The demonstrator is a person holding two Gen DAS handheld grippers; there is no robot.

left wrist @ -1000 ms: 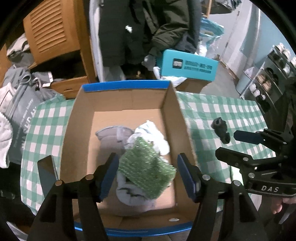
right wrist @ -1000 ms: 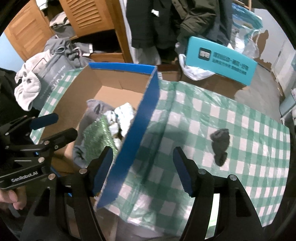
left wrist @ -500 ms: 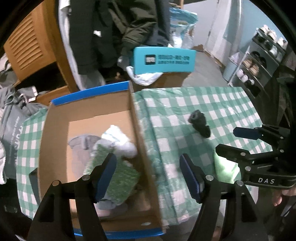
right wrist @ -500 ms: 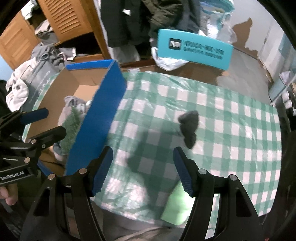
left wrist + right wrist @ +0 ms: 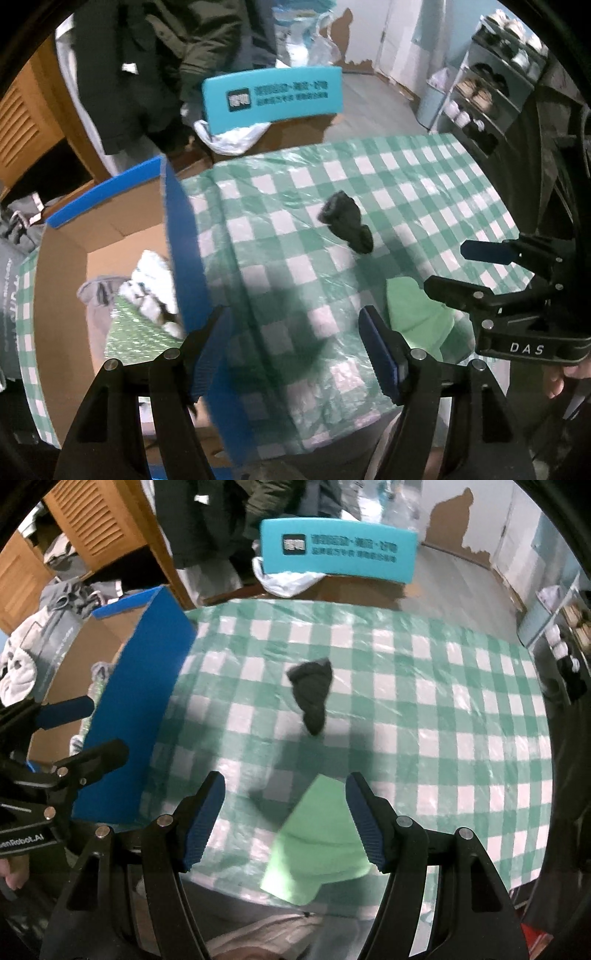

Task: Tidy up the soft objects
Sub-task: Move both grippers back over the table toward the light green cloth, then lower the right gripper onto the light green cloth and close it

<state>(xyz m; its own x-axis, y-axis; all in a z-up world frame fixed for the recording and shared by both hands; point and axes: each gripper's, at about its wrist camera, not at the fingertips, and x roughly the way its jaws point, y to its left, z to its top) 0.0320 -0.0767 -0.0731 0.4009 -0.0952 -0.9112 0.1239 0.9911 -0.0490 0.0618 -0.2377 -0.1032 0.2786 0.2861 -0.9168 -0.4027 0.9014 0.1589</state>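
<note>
Since a second ago I have carried both grippers sideways off the cardboard box point(image 5: 110, 229), so the view that looked down into it now looks onto the green-checked tablecloth point(image 5: 424, 709) over the tabletop; the box sits at the left of both views, its blue outer wall facing the cloth.

The black sock point(image 5: 312, 696) lies bunched near the middle of the tabletop, well apart from the box; nearer to me a light green cloth point(image 5: 317, 842) lies flat at the tabletop's near edge, part of it hanging over. Inside the box I can make out a sparkly green item point(image 5: 136, 332), a white bundle point(image 5: 151, 269) and a grey garment point(image 5: 98, 295), pressed against one another.

My right gripper point(image 5: 284, 819) hangs over the light green cloth, its jaws apart with nothing clamped; the cloth shows between them, though I cannot tell whether they touch it. My left gripper point(image 5: 291, 347) hovers over bare tablecloth just beside the box wall, jaws likewise apart and empty.

Beyond the tabletop stand a teal sign point(image 5: 338, 550), dark hanging coats point(image 5: 147, 66) and louvred wooden doors point(image 5: 92, 520).
</note>
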